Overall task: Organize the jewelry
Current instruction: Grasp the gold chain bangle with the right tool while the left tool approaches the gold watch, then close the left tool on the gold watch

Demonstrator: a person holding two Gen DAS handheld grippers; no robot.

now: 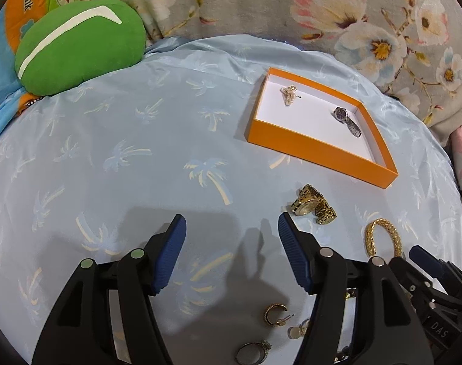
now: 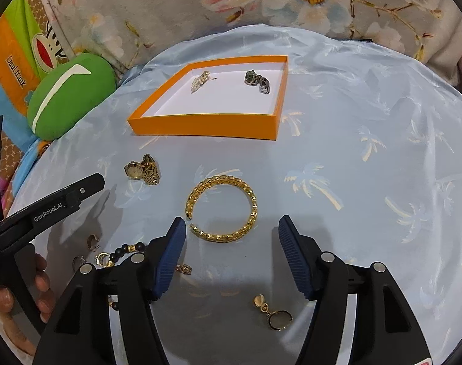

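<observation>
An orange box (image 1: 319,149) (image 2: 206,126) with a white inside holds a pearl hair clip (image 1: 288,93) (image 2: 200,83) and a silver watch (image 1: 348,120) (image 2: 257,81). A gold watch (image 1: 313,205) (image 2: 142,170) and a gold woven bangle (image 1: 383,237) (image 2: 222,208) lie on the blue cloth. My left gripper (image 1: 232,228) is open and empty, left of the gold watch. My right gripper (image 2: 232,228) is open and empty, just in front of the bangle. Small earrings (image 1: 275,314) and a ring (image 1: 252,352) lie near me.
A green cushion (image 1: 78,51) (image 2: 69,94) sits at the back left. Floral fabric (image 1: 322,9) rises behind the blue palm-print cloth (image 1: 139,152). A black bead bracelet (image 2: 124,251) and a gold drop earring (image 2: 272,311) lie near the right gripper.
</observation>
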